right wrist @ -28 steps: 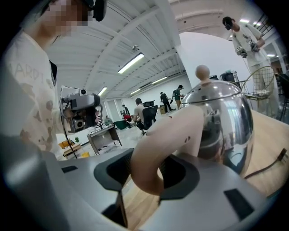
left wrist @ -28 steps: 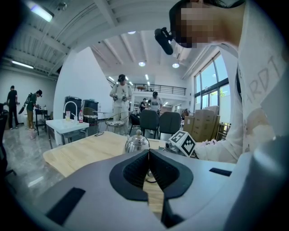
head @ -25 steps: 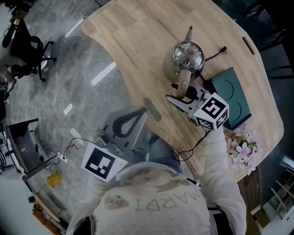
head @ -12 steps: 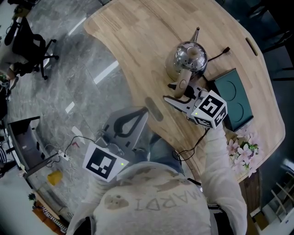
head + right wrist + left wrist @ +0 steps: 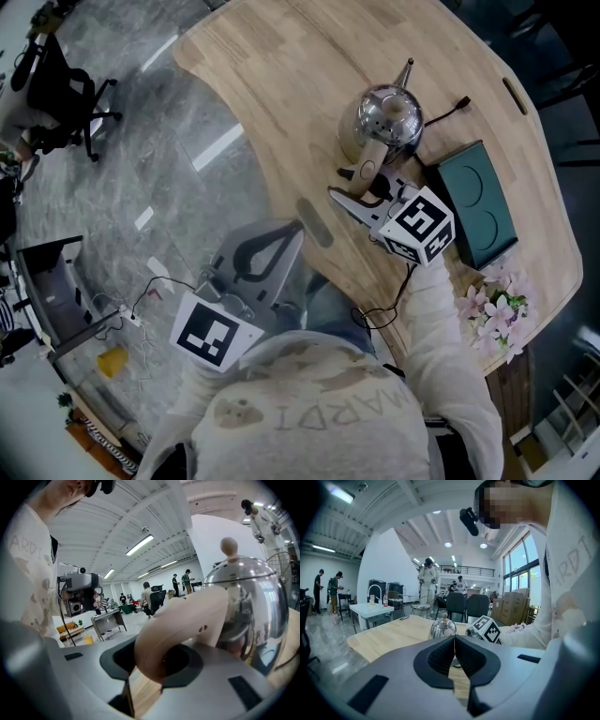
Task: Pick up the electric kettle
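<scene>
Right tool (image 5: 351, 184) jaws closing round kettle (image 5: 382, 114) handle (image 5: 187, 620) — wide open second ago.

Bright, high-ceilinged workshop hall

Grey marbled floor (image 5: 141, 141) spreads left of a pale wooden table (image 5: 281, 75), with a black office chair (image 5: 66, 91) far left. Strip lights (image 5: 139, 544) cross the white ceiling; tall windows (image 5: 519, 557) stand right, cardboard boxes (image 5: 511, 604) beneath, a white table (image 5: 370, 610) left.

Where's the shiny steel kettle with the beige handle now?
Head view, upper right: the kettle stands on the wooden table, left of the dark green tray, its beige handle between the right gripper's closing jaws.
</scene>
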### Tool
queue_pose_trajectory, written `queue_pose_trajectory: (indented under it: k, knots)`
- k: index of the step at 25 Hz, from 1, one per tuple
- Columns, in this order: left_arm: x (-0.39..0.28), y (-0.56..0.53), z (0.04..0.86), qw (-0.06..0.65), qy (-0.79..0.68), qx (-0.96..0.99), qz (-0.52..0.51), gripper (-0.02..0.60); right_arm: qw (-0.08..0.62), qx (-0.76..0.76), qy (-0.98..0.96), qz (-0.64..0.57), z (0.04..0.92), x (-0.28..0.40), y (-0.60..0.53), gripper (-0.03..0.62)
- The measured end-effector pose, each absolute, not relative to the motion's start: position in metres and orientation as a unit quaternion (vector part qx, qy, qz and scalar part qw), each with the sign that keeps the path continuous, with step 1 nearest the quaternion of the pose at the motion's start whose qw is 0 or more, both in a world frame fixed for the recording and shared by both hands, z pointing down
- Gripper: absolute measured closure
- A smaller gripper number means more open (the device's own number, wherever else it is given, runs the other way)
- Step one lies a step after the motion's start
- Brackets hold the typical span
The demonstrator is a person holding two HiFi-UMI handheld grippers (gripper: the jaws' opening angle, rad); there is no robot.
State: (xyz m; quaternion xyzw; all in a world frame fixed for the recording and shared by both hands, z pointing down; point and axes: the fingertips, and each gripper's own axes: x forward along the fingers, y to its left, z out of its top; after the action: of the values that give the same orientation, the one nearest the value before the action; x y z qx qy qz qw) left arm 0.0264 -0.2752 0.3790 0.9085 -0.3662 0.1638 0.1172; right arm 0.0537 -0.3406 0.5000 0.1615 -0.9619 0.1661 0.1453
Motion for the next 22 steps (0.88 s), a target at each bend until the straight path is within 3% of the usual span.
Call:
queue_pose_trajectory:
  k: [22]
  knots:
    - [-0.005, -0.238, 0.361, 0.094, -0.404, 0.895, 0.162, 0.568, 0.099, 0.191, -0.967, 0.136, 0.445, 0.046, -0.327, 0.467]
